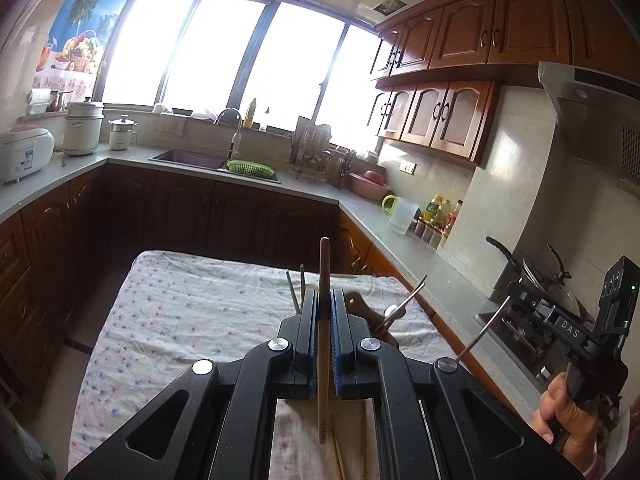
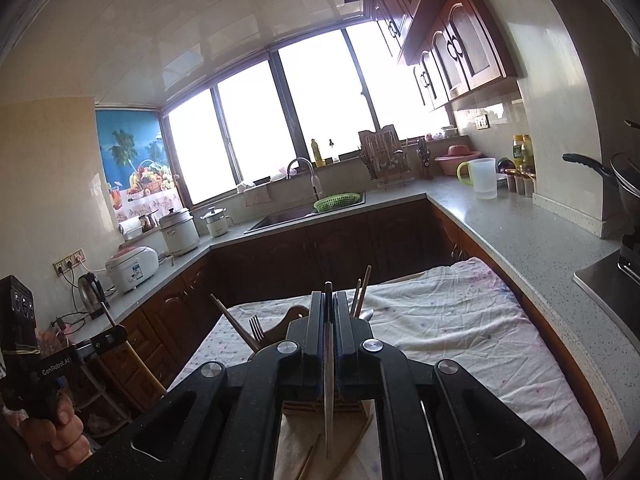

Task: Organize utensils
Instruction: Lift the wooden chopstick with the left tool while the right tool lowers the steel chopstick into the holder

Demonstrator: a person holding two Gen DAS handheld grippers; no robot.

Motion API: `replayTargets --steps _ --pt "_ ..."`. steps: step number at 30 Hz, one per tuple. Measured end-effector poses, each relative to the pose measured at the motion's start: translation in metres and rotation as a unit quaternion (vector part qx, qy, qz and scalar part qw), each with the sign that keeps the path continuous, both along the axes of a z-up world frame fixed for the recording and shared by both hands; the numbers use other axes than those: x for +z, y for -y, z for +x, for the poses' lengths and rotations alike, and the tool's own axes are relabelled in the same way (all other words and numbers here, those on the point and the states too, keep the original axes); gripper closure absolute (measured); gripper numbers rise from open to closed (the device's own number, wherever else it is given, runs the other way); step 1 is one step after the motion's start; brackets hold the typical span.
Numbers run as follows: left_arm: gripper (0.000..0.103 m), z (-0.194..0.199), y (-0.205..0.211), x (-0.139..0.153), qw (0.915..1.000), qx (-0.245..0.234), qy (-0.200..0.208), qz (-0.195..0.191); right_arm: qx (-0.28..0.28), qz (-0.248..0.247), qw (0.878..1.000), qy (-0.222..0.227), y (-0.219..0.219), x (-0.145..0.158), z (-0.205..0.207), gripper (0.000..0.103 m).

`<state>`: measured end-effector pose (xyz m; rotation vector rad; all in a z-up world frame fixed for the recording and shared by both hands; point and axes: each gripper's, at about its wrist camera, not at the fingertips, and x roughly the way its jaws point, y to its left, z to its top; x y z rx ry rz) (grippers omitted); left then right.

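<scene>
blown-out daylight through the windows [image 1: 248, 60]; dim cabinets, edges fisheye-bent.

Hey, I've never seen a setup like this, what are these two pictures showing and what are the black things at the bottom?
No robot here: a person holds a hand-held gripper in each hand, each with a fisheye camera looking along its jaws. The left camera shows the left gripper shut on a wooden chopstick, with the right hand at the edge. The right camera shows the right gripper shut on a thin dark utensil; what it is, I cannot tell. Below lies a dotted cloth over a table, with a wooden holder, a fork and more chopsticks.
</scene>
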<state>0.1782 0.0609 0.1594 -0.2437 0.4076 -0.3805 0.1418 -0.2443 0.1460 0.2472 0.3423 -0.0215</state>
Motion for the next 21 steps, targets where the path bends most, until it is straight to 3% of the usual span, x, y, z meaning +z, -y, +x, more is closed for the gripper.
replayTargets --steps 5,10,21 --pt "0.099 0.02 0.009 0.016 0.9995 0.006 0.03 -0.004 -0.01 0.007 1.0 0.026 0.007 0.017 0.018 0.099" --pt "0.099 0.048 0.019 0.011 0.999 0.02 0.036 -0.017 -0.016 0.01 0.999 0.045 0.013 0.028 0.039 0.099" --pt "0.099 0.091 0.05 -0.046 0.9983 0.037 0.045 -0.008 -0.02 0.007 0.999 0.044 0.017 0.002 0.072 0.099"
